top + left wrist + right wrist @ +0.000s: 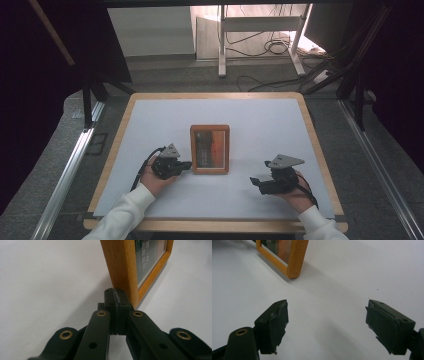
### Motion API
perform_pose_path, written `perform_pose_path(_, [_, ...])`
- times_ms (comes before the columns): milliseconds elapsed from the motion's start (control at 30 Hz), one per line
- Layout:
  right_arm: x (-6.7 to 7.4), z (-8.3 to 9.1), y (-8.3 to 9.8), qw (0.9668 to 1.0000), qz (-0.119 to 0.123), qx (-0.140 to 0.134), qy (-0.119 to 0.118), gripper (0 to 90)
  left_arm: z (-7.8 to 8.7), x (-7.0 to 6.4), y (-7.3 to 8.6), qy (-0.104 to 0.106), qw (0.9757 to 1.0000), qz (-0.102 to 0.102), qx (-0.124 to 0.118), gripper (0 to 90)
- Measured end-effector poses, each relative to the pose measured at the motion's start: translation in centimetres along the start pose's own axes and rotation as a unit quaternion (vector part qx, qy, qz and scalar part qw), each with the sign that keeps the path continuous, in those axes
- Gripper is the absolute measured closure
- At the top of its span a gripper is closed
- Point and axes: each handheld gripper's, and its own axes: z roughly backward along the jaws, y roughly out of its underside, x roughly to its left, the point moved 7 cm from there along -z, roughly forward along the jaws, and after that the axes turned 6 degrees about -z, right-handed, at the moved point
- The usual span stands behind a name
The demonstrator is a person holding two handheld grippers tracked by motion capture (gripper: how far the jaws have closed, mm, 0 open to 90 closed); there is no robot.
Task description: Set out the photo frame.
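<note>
The table (260,112), covered by a white sheet inside a pale wooden border, takes up the centre of the high view. Lying flat at mid-frame, slightly left of centre, is a wooden picture frame (210,149) holding a dark and orange print.

The left gripper (186,164) sits at the lower left of that frame, its tip at the frame's left edge near the bottom corner. In the left gripper view the jaws are pressed fully together with nothing between them, and the closed tip meets the frame's (123,270) outer wooden side at the upper centre of the picture; actual contact appears likely but cannot be confirmed.

The right gripper (254,181) rests in the lower right of the high view, well apart from the frame. The right gripper view shows its jaws spread wide and empty over bare sheet, with the frame's corner (295,258) at the upper left.

Assessment: the step in hand seems to be nudging or levering the frame's edge with the closed left tip. To do it well, keep the tip low against the sheet, press squarely on the wood rather than the glass, and bring the open right gripper to the opposite edge to stop sliding.
</note>
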Motion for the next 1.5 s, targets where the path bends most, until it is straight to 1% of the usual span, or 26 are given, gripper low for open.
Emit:
perform_pose_path(300, [-0.1, 0.1, 0.0, 1.0, 0.0, -0.001, -0.004, 18.3, 0.6, 0.6, 0.1, -0.012, 0.9999, 0.006, -0.006, 90.0])
perform_pose_path(400, [0.0, 0.2, 0.1, 1.0, 0.003, -0.008, -0.001, 18.3, 0.9, 0.9, 0.2, -0.017, 0.9998, 0.011, -0.007, 90.0])
perform_pose_path(433, [0.0, 0.3, 0.1, 1.0, 0.003, -0.009, 0.0, 18.3, 1.2, 1.0, 0.1, -0.02, 0.9996, 0.014, -0.011, 90.0])
perform_pose_path(600, [-0.2, 0.5, 0.2, 0.9999, 0.001, -0.01, 0.003, 18.3, 1.8, 1.2, 0.4, -0.026, 0.9994, 0.016, -0.016, 90.0])
perform_pose_path(633, [-0.3, 0.5, 0.2, 0.9999, -0.002, -0.011, 0.005, 18.3, 2.3, 1.3, 0.6, -0.031, 0.9992, 0.018, -0.016, 90.0])
perform_pose_path(667, [-0.3, 0.5, 0.2, 0.9999, -0.002, -0.011, 0.005, 18.3, 2.3, 1.3, 0.6, -0.031, 0.9992, 0.018, -0.016, 90.0])
perform_pose_path(700, [-0.5, 0.4, 0.3, 0.9999, -0.001, -0.009, 0.008, 18.3, 2.8, 1.4, 0.8, -0.039, 0.999, 0.017, -0.017, 89.9])
perform_pose_path(767, [-0.7, 0.4, 0.4, 0.9999, -0.004, -0.009, 0.011, 18.2, 3.4, 1.6, 0.9, -0.046, 0.9985, 0.02, -0.023, 89.6])
perform_pose_path(833, [-1.2, 0.5, 0.5, 0.9997, -0.011, -0.013, 0.017, 18.3, 4.2, 1.8, 1.0, -0.053, 0.9976, 0.028, -0.034, 88.7])
perform_pose_path(867, [-1.2, 0.5, 0.5, 0.9997, -0.011, -0.013, 0.017, 18.3, 4.2, 1.8, 1.0, -0.053, 0.9976, 0.028, -0.034, 87.6])
perform_pose_path(900, [-1.5, 0.6, 0.6, 0.9995, -0.015, -0.016, 0.022, 18.3, 4.5, 1.9, 1.0, -0.055, 0.9972, 0.032, -0.038, 87.6])
perform_pose_path(933, [-2.1, 0.8, 0.9, 0.9992, -0.022, -0.017, 0.031, 18.3, 4.7, 1.9, 1.1, -0.057, 0.9969, 0.036, -0.04, 81.6])
perform_pose_path(967, [-2.5, 0.9, 1.1, 0.9989, -0.026, -0.019, 0.035, 18.2, 5.0, 2.0, 1.4, -0.064, 0.9963, 0.042, -0.039, 76.3])
perform_pose_path(1000, [-2.8, 1.0, 1.3, 0.9986, -0.03, -0.018, 0.04, 18.2, 5.1, 1.9, 1.6, -0.066, 0.9962, 0.045, -0.036, 71.5])
perform_pose_path(1033, [-2.8, 1.0, 1.3, 0.9986, -0.03, -0.018, 0.04, 18.2, 5.1, 1.9, 1.6, -0.066, 0.9962, 0.045, -0.036, 67.1])
perform_pose_path(1067, [-3.1, 1.1, 1.4, 0.9984, -0.031, -0.016, 0.045, 18.1, 5.1, 1.8, 1.9, -0.065, 0.9962, 0.048, -0.031, 67.1])
perform_pose_path(1100, [-3.6, 1.5, 1.6, 0.9978, -0.032, -0.019, 0.054, 18.1, 5.2, 1.4, 2.3, -0.064, 0.9959, 0.059, -0.023, 54.8])
perform_pose_path(1167, [-3.8, 1.7, 1.7, 0.9975, -0.036, -0.022, 0.057, 18.1, 5.3, 1.3, 2.5, -0.068, 0.9956, 0.06, -0.02, 46.7])
perform_pose_path(1200, [-4.0, 2.1, 1.8, 0.9971, -0.04, -0.03, 0.058, 18.2, 5.6, 1.1, 2.6, -0.075, 0.9949, 0.064, -0.019, 43.4])
perform_pose_path(1300, [-4.2, 2.3, 2.0, 0.9965, -0.048, -0.033, 0.059, 18.1, 6.1, 1.1, 2.7, -0.081, 0.9935, 0.075, -0.026, 37.5])
perform_pose_path(1367, [-4.3, 2.3, 2.0, 0.9962, -0.051, -0.036, 0.061, 18.1, 6.3, 1.2, 2.9, -0.087, 0.9927, 0.079, -0.029, 36.4])
perform_pose_path(1400, [-4.3, 2.3, 2.0, 0.9962, -0.051, -0.036, 0.061, 18.1, 6.3, 1.2, 2.9, -0.087, 0.9927, 0.079, -0.029, 36.0])
perform_pose_path(1433, [-4.2, 2.2, 2.0, 0.9962, -0.051, -0.037, 0.06, 18.1, 6.3, 1.5, 3.0, -0.091, 0.9921, 0.082, -0.029, 35.7])
perform_pose_path(1500, [-4.2, 2.1, 1.9, 0.9963, -0.05, -0.037, 0.059, 18.1, 6.3, 1.6, 3.0, -0.093, 0.9919, 0.082, -0.029, 35.2])
